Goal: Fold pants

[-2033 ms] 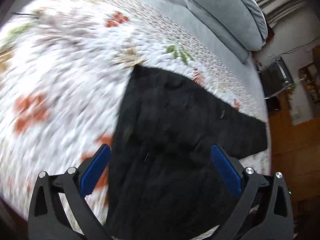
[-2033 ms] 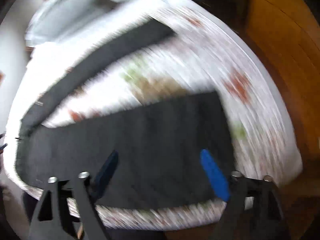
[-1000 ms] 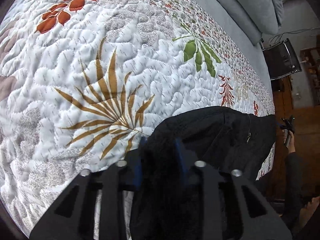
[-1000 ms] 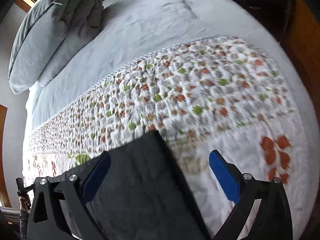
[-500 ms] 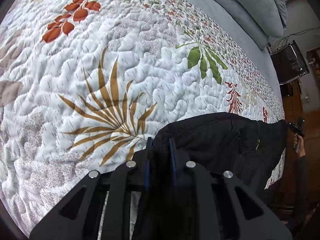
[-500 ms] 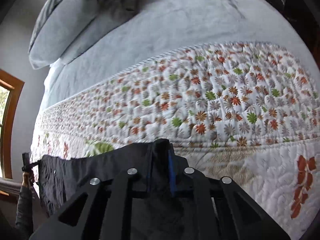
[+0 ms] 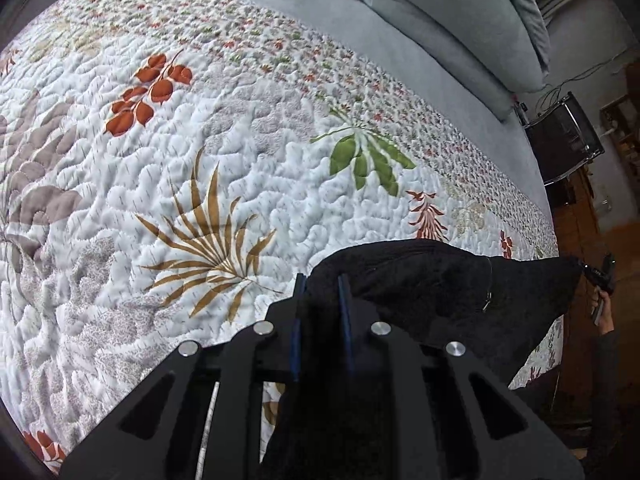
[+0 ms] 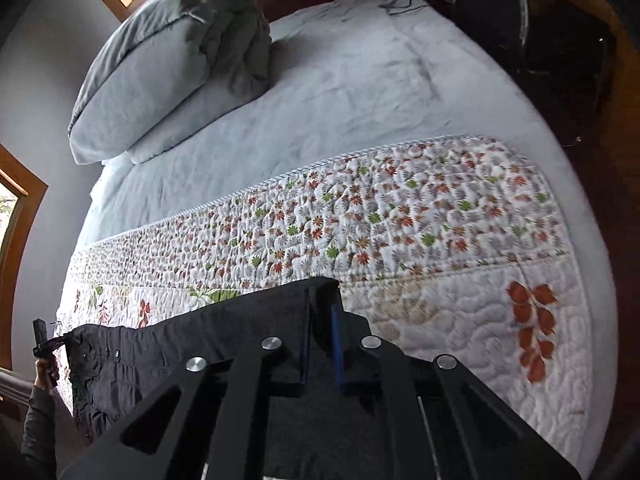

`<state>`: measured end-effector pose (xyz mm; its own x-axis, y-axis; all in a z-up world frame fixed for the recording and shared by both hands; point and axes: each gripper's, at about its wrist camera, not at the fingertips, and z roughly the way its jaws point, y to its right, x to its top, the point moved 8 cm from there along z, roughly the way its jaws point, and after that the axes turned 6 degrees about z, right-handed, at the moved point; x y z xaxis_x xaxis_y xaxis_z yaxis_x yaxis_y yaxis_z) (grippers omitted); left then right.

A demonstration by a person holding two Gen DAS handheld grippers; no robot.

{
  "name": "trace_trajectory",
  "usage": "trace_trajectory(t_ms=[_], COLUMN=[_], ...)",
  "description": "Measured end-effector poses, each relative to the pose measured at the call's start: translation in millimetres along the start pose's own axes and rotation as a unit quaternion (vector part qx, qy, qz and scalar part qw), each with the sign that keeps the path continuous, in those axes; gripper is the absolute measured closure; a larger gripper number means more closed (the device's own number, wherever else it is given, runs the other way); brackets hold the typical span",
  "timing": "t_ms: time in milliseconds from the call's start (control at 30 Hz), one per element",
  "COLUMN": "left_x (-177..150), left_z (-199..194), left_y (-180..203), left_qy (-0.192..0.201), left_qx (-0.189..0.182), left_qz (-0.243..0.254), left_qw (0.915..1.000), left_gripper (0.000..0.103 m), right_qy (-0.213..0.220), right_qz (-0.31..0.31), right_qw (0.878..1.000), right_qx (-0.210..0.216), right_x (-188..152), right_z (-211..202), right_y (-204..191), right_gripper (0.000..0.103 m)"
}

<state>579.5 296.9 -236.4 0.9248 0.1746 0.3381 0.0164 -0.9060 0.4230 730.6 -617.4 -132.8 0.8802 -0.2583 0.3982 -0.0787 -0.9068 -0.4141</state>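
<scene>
left gripper [image 7: 322, 280], right gripper [image 8: 320, 304], jaws clamped

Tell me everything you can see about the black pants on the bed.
The black pants look like a matte woven fabric, with small metal hardware near one end. They stretch in a band above the floral quilt, pinched at both ends: the left gripper is shut on one end, the right gripper on the other. The cloth between sags and wrinkles, and part hangs over the bed's edge.

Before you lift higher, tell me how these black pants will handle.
Likely floppy: the black pants sag between the two grips. Probably light, since thin pinches in the left gripper and right gripper hold them. Loose ends may drag on the quilt.
</scene>
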Motion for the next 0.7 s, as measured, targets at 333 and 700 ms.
trace_trajectory(t_ms=[333, 700], left_x=[-3.1, -31.4], left_z=[-44.6, -102.1], left_y=[29.6, 52.6], left_qy=[0.027, 0.068], left_qx=[-0.009, -0.041], left_qz=[0.023, 0.036], left_qw=[0.9993, 0.9962], left_gripper=[0.090, 0.090], right_qy=[0.035, 0.072], right_qz=[0.001, 0.002], right_qw=[0.999, 0.997], right_qx=[0.002, 0.018], right_x=[-26.7, -80.6], right_z=[-75.6, -161.6], right_y=[-11.0, -14.7], right_gripper=[0.095, 0.095])
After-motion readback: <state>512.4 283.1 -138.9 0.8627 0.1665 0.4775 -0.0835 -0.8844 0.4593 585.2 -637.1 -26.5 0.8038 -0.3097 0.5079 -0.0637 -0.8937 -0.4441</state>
